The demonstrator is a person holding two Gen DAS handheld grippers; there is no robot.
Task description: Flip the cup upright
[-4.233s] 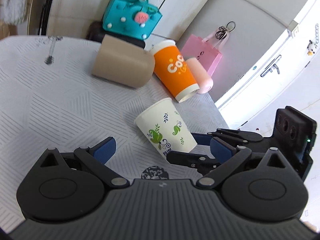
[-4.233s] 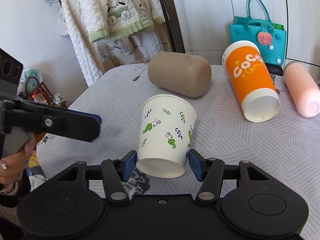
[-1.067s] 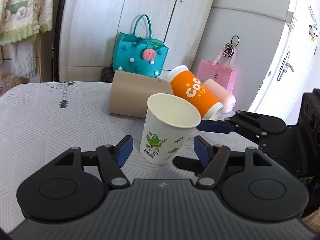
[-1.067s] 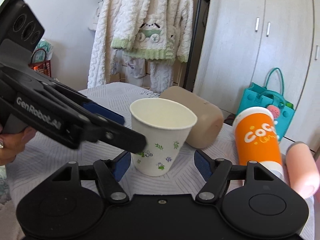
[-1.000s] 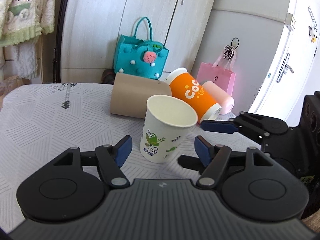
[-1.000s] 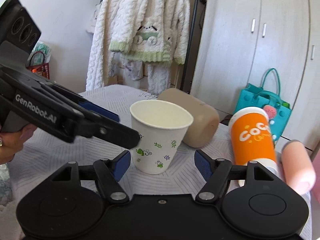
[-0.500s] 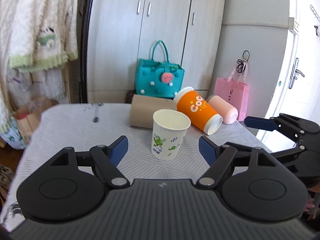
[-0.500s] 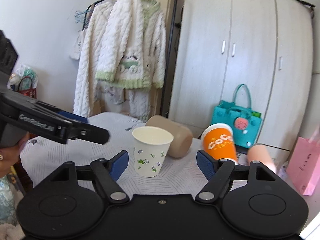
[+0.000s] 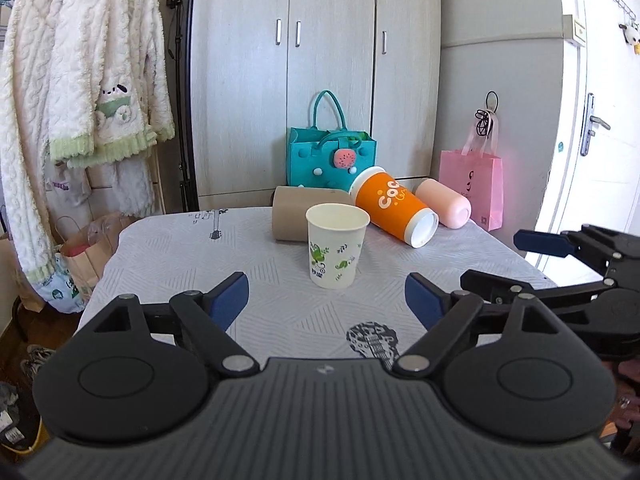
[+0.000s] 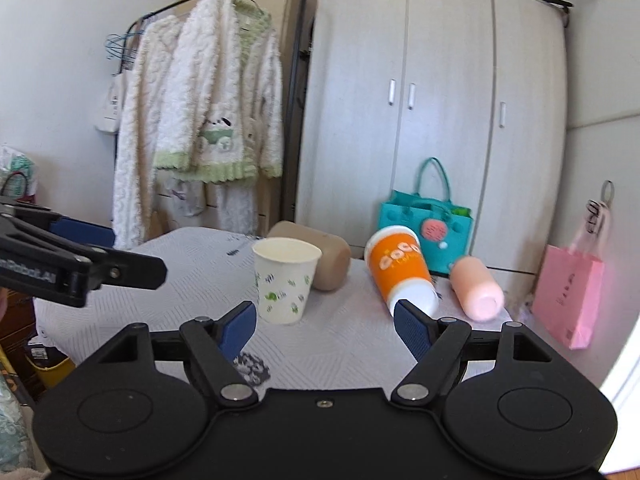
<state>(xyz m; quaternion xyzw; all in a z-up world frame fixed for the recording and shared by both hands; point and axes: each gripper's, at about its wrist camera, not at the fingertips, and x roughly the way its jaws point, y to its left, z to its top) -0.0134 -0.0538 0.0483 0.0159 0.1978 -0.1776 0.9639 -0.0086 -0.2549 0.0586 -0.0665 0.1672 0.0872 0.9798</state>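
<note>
Tongs apart; cup upright, mouth-up

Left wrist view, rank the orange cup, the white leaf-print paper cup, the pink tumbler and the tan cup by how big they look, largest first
1. Orange cup, clearly largest.
2. White leaf-print paper cup, though it stands nearer the camera, which flatters it.
3. Tan cup and pink tumbler: not ranked, since both are partly hidden behind other cups.

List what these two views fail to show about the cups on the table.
- Brown cup: its mouth end, hidden behind the white paper cup in the left wrist view.
- Orange cup: rim partly covered by the right tool finger.
- Pink cup: blurred, right wrist view.
</note>
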